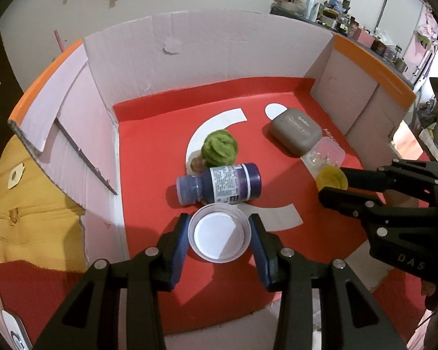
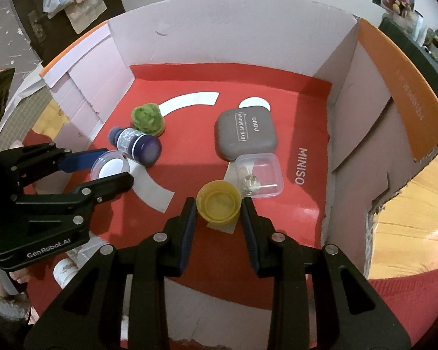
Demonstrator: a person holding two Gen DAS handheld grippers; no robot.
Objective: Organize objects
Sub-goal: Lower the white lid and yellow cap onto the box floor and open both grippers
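Inside a cardboard box (image 1: 137, 58) with a red floor, my left gripper (image 1: 220, 227) is shut on a small clear round container (image 1: 220, 232) with a white bottom; it also shows in the right wrist view (image 2: 109, 166). My right gripper (image 2: 219, 204) is shut on a yellow cap (image 2: 219, 202), seen in the left wrist view too (image 1: 333, 177). A purple bottle (image 1: 219, 183) lies on its side just beyond the clear container. A green fuzzy ball (image 1: 220, 145) sits behind the bottle. A grey eye-shadow case (image 2: 245, 137) and a clear square box (image 2: 260, 173) lie at the right.
The box walls (image 2: 350, 110) rise on the far, left and right sides, with orange-edged flaps (image 2: 394, 87). Yellow fabric (image 1: 29, 204) lies outside the box at the left. Cluttered shelves (image 1: 335, 8) stand far behind.
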